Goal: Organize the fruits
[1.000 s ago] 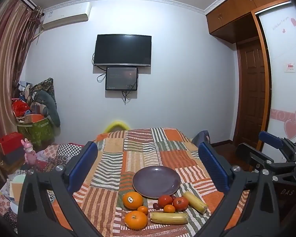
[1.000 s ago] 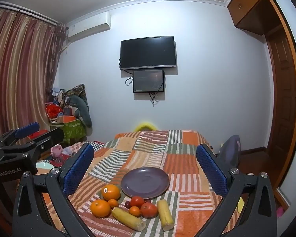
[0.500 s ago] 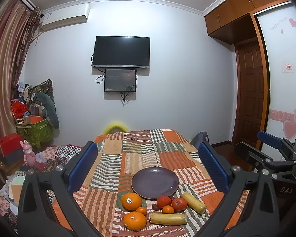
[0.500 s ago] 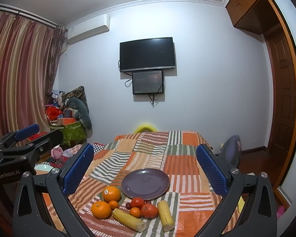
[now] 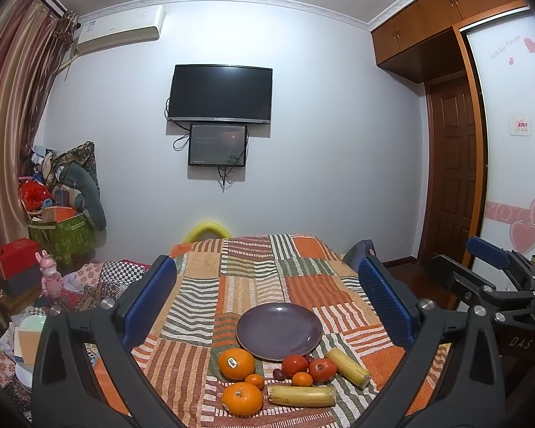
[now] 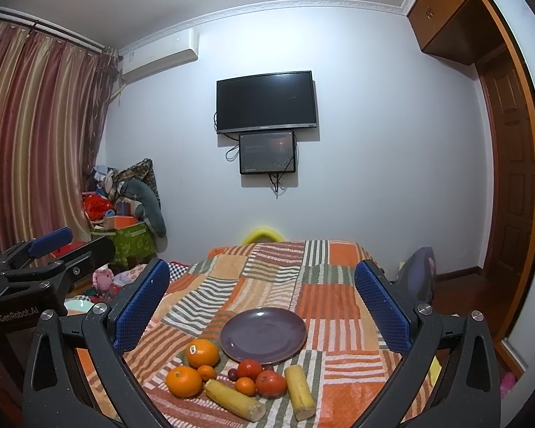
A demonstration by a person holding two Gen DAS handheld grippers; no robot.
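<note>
Holding both hand-held grippers, left (image 5: 267, 303) and right (image 6: 262, 299), jaws apart, empty. Fruits (image 5: 278, 374) lie ahead and below on the bed, just before the empty plate (image 5: 279, 331); neither hand clearly nearer.

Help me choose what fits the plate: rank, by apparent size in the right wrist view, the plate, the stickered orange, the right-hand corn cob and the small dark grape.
1. plate
2. right-hand corn cob and stickered orange: the cob is longer and nearer, the orange rounder, so unranked
3. small dark grape
</note>
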